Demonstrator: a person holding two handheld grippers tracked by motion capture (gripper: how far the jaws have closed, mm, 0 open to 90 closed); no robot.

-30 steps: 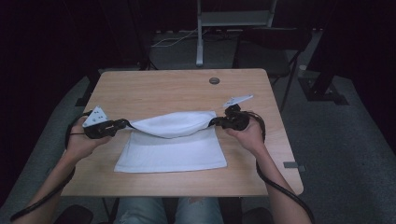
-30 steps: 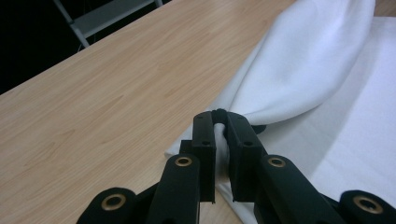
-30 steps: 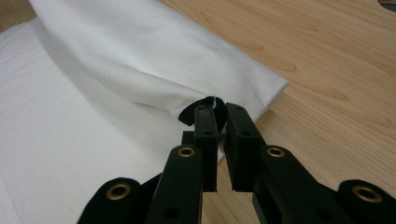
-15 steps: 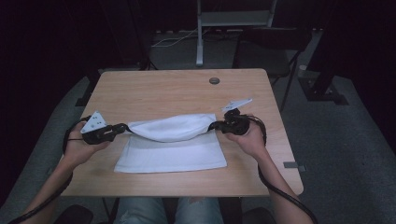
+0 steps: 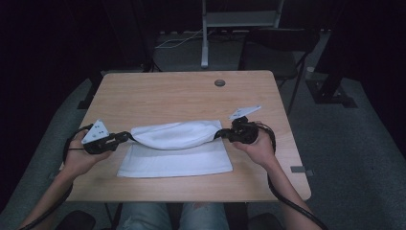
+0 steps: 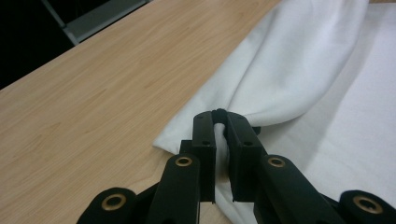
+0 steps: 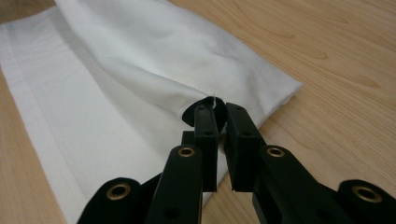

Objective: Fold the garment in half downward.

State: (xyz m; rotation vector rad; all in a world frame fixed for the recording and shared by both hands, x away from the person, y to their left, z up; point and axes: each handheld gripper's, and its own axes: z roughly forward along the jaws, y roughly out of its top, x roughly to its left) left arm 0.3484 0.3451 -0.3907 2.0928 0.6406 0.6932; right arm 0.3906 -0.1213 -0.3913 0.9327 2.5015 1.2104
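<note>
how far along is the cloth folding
Roughly midway through a fold. Done: the near part of the white cloth lies flat on the table. In hand: the left gripper and right gripper each pinch a far corner, lifted and sagging between them. Left: bring that edge over, lay it down and let go.

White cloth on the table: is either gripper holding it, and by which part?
Both hold it. The left gripper pinches the white cloth at its left end, the right gripper at its right end, lifting a fold between them.
</note>
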